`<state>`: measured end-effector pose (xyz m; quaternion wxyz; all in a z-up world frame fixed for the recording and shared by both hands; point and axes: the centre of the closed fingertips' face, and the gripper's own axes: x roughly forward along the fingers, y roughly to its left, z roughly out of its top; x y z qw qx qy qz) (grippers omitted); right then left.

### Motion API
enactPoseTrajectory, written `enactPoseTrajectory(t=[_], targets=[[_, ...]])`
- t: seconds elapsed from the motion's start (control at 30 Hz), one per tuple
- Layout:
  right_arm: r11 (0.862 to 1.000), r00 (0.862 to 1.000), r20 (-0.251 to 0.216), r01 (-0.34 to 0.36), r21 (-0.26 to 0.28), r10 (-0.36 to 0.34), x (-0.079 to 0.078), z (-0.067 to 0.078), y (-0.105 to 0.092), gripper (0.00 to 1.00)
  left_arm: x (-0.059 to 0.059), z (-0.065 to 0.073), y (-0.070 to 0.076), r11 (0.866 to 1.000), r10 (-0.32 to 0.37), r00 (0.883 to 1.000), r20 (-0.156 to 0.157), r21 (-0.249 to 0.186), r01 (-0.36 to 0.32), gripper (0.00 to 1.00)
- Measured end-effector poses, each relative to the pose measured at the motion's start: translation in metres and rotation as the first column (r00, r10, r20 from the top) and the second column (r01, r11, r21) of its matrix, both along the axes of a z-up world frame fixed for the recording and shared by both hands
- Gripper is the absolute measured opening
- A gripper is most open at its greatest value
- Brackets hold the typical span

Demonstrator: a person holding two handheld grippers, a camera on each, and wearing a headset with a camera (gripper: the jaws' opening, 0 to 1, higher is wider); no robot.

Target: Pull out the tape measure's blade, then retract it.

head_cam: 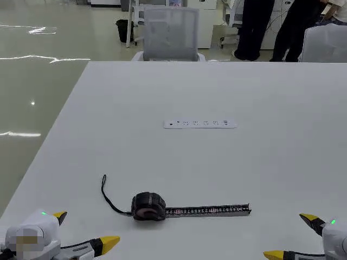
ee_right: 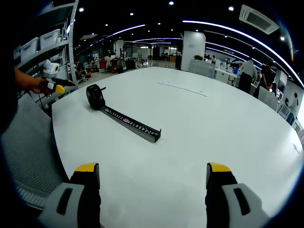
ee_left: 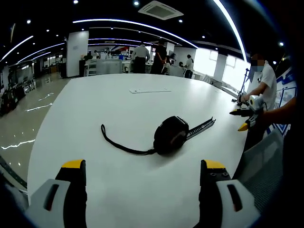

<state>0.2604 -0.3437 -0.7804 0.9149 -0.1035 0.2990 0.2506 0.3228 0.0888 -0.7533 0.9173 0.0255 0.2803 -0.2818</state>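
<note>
A black tape measure [head_cam: 148,206] lies on the white table [head_cam: 217,162] near its front edge. Its blade [head_cam: 209,210] is pulled out to the right and rests flat; a black wrist strap [head_cam: 107,195] trails to the left. My left gripper [head_cam: 84,229] is open at the bottom left, short of the case and touching nothing. My right gripper [head_cam: 293,236] is open at the bottom right, beyond the blade's end. In the left gripper view the case [ee_left: 171,134] sits ahead of the open gripper [ee_left: 143,166]. In the right gripper view the blade [ee_right: 133,125] runs ahead of the open gripper [ee_right: 152,168].
A white power strip [head_cam: 200,124] lies flat at mid-table. A grey mesh chair [head_cam: 169,35] stands at the far edge. People stand at the back right [head_cam: 255,27]. The table's left edge drops to a glossy floor [head_cam: 38,81].
</note>
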Motion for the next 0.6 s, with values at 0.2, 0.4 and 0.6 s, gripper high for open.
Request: enactPoseTrajectory(t=[0.2, 0.4, 0.6], targets=[[1.000, 1.000, -0.002, -0.028, -0.011, 0.028, 0.006, 0.000, -0.001, 0.93, 0.002, 0.002, -0.016, 1.000, 0.012, 1.000, -0.012, -0.006, -0.012, 0.99], [0.998, 0.998, -0.010, -0.066, -0.018, 0.066, 0.013, 0.003, 0.001, 0.91, 0.006, 0.003, -0.038, 1.000, 0.000, 1.000, -0.003, -0.010, 0.000, 0.99], [0.994, 0.994, -0.020, -0.112, -0.012, 0.111, 0.020, 0.003, 0.007, 0.88, 0.010, 0.000, -0.052, 1.000, 0.007, 1.000, 0.006, 0.005, -0.007, 0.99]])
